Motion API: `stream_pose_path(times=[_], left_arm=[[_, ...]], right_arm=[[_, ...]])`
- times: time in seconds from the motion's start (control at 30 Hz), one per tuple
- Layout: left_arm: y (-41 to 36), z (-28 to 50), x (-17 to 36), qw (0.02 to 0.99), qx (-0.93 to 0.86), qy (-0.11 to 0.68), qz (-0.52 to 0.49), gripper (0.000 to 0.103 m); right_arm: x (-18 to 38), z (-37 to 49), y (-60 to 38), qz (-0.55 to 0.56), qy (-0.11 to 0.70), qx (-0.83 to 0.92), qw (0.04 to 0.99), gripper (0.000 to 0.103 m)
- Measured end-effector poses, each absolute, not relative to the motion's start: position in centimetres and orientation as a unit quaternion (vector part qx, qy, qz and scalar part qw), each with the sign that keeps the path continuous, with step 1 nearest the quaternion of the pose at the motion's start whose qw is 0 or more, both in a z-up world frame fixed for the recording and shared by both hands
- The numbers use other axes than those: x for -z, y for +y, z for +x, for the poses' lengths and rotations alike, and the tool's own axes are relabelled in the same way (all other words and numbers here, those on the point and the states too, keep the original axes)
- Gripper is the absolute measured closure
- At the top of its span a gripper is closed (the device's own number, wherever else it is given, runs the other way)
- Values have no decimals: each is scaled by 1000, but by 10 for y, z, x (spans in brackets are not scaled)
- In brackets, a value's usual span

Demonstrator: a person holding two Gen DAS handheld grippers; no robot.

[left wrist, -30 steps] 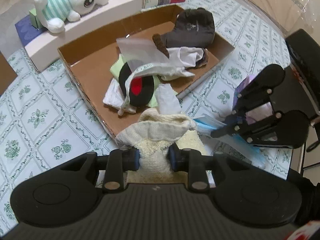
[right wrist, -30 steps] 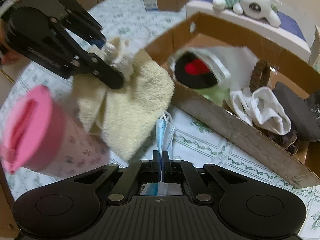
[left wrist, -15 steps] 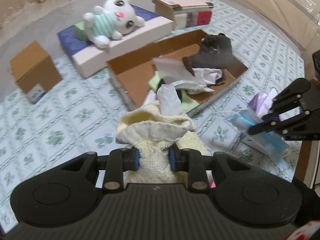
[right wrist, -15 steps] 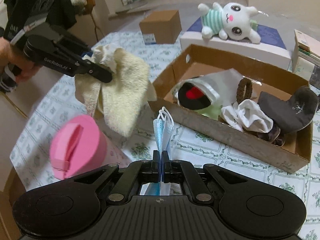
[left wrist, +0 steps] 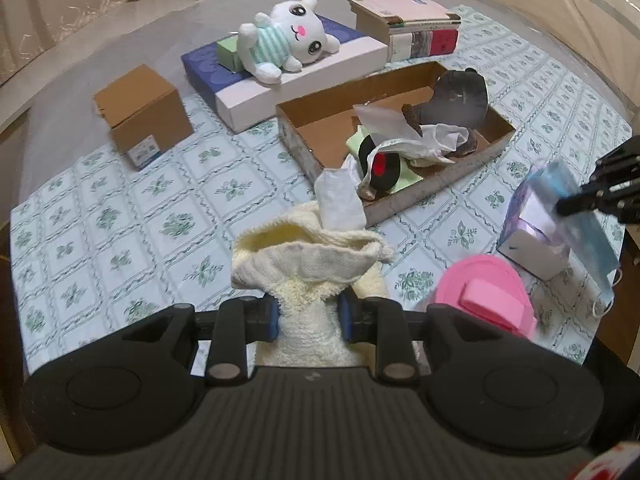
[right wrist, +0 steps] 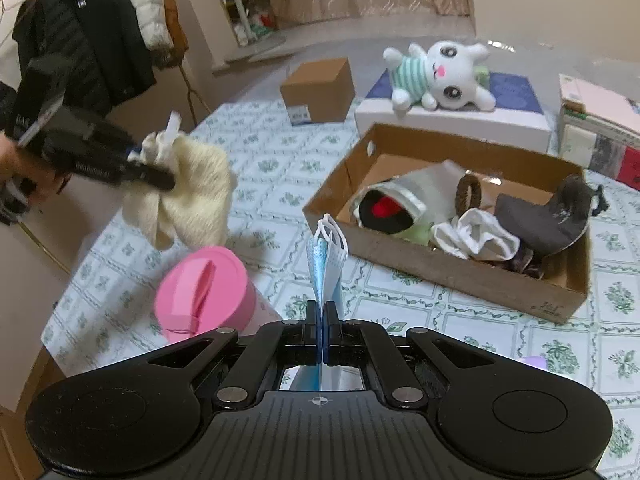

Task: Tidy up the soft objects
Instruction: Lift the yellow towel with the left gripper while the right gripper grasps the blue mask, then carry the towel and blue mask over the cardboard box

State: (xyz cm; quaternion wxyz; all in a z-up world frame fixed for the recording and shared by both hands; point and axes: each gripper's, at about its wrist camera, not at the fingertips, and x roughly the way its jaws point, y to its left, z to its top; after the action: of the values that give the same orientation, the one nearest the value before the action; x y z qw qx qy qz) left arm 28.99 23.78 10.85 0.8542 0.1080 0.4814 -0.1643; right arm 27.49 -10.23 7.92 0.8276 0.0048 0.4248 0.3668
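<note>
My left gripper (left wrist: 308,316) is shut on a cream towel (left wrist: 308,264) with a white cloth (left wrist: 340,200) bunched in it, held above the table; it also shows in the right wrist view (right wrist: 192,184). My right gripper (right wrist: 322,328) is shut on a blue face mask (right wrist: 326,268), also visible at the right of the left wrist view (left wrist: 576,216). The open cardboard box (right wrist: 460,272) holds a dark cap (right wrist: 548,216), a white cloth (right wrist: 480,236), a black-and-red item in a clear bag (right wrist: 386,208) and a brown ring (right wrist: 466,194).
A pink-lidded cup (right wrist: 204,292) stands near the front. A white plush bunny (left wrist: 284,40) lies on a blue-topped white box (left wrist: 304,80). A small cardboard box (left wrist: 140,116), stacked books (left wrist: 408,24) and a purple tissue pack (left wrist: 532,232) sit on the patterned tablecloth.
Both grippers have pulled back and up, away from the cardboard box, with towel and mask still held. More of the table shows now.
</note>
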Motion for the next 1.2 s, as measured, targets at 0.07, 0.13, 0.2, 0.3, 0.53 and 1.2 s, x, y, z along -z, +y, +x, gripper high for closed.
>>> stream_pose_path(times=[0.07,0.13,0.2,0.3,0.53,1.2], left_arm=[[239,281,-117,857,161,477,109,78],[238,272,-125,861,157,471,112,78],[237,265,-134,864,156,465,114,78],[234,258,-145,867,154,458,119,78],[227,262,-170,876,140,443,128,78],[156,345,-151,868,153,440,169,78]], right_arm=[[-91,269,-109,8,415,-362,835,102],[-103,265,-116,10,404,-356,843,102],[-115,260,-124,11,393,-350,850,102],[-133,256,-137,1,376,-337,863,102],[-165,268,-162,-33,348,-296,889,102],[-155,357,-169,-97,356,-248,896,102]])
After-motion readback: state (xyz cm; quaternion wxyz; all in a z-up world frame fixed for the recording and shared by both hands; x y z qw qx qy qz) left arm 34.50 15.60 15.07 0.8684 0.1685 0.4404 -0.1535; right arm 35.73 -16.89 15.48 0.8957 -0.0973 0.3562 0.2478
